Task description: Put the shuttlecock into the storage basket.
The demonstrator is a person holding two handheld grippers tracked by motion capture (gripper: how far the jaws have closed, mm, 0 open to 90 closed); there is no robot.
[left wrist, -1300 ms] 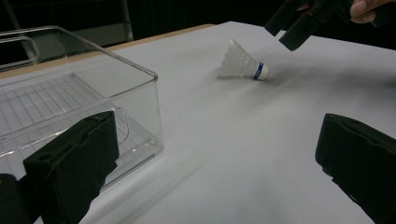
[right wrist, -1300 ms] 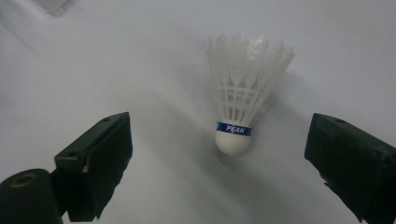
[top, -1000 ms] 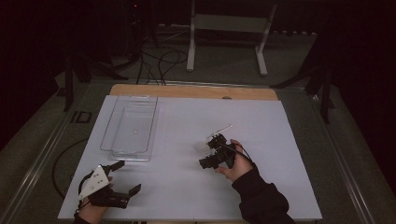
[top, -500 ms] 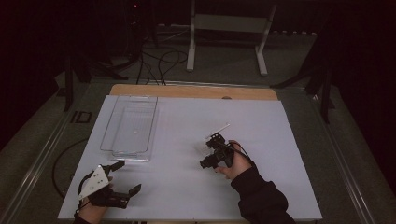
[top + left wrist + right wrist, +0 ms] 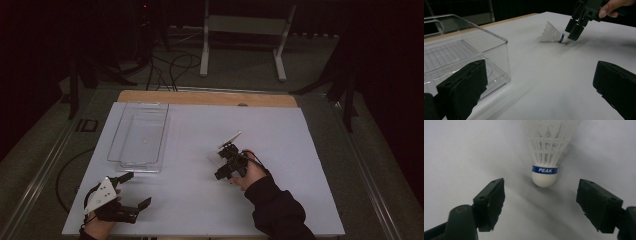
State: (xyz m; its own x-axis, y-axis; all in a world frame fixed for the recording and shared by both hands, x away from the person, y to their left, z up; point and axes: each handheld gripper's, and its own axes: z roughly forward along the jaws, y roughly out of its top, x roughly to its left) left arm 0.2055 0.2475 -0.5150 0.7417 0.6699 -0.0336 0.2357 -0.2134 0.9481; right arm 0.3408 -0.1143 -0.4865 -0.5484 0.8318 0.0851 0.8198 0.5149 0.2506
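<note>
High view counted one shuttlecock (image 5: 230,139), one clear bin (image 5: 137,136) and two grippers on the white table (image 5: 300,165). White plastic skirt, rounded white cork, blue band reading PEAK: the shuttlecock (image 5: 545,152) lay mid-table, just ahead of the right gripper (image 5: 541,202). Those jaws had just been closing, yet stood apart, cork beyond their tips, untouched. Near the table's front edge, the left gripper (image 5: 536,82) gaped wide, holding nothing.
</note>
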